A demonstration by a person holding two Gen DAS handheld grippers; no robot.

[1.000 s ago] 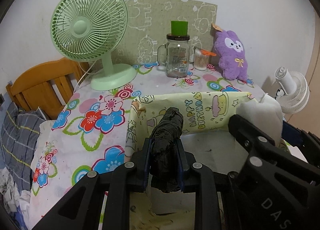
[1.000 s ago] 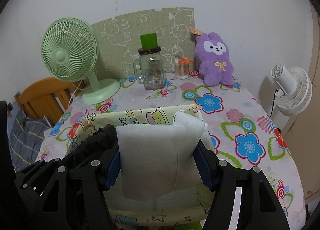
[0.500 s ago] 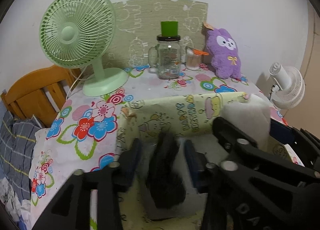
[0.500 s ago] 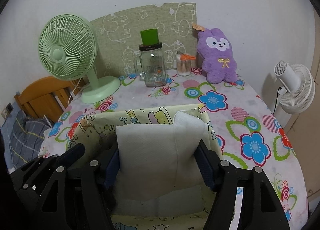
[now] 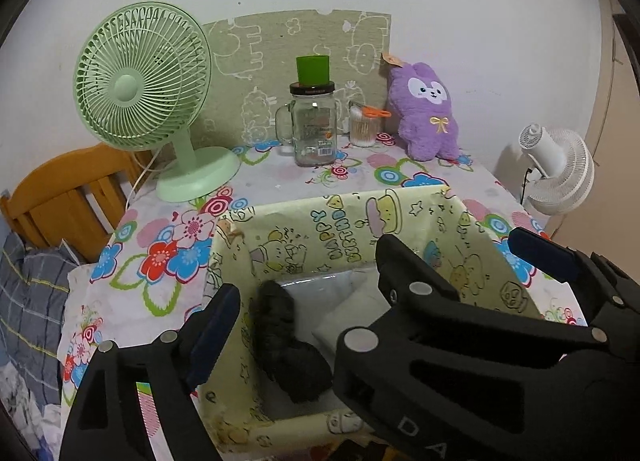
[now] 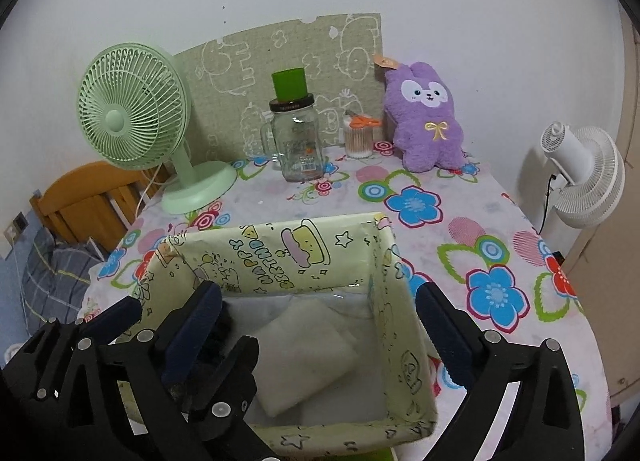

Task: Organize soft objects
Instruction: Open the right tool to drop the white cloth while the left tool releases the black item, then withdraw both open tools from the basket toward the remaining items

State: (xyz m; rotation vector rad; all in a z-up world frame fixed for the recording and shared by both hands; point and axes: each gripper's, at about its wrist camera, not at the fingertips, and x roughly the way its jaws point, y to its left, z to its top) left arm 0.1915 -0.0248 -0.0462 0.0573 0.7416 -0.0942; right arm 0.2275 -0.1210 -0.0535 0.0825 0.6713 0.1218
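A yellow cartoon-print box (image 5: 320, 237) (image 6: 280, 257) stands on the floral table. Inside it, a black fuzzy roll (image 5: 284, 341) lies by the left wall. A white folded pad (image 6: 304, 357) (image 5: 352, 309) lies flat on the floor beside it. My left gripper (image 5: 320, 293) hovers over the box with its jaws opening; the roll lies loose below them. The right gripper (image 6: 316, 293) (image 5: 450, 241) is also opening above the pad and touches nothing. It hides the left gripper's right finger. A purple plush (image 5: 428, 113) (image 6: 426, 117) sits at the back right.
At the back stand a green fan (image 5: 140, 77), a glass mug jar (image 5: 312, 125) with a green cup on top, and a swab jar (image 5: 362, 129). A white fan (image 6: 584, 177) stands beyond the right table edge, a wooden chair (image 5: 60, 197) on the left.
Both grippers opened. The black roll left the left gripper's jaws and now lies in the box. The white pad dropped from the right gripper's jaws onto the box floor.
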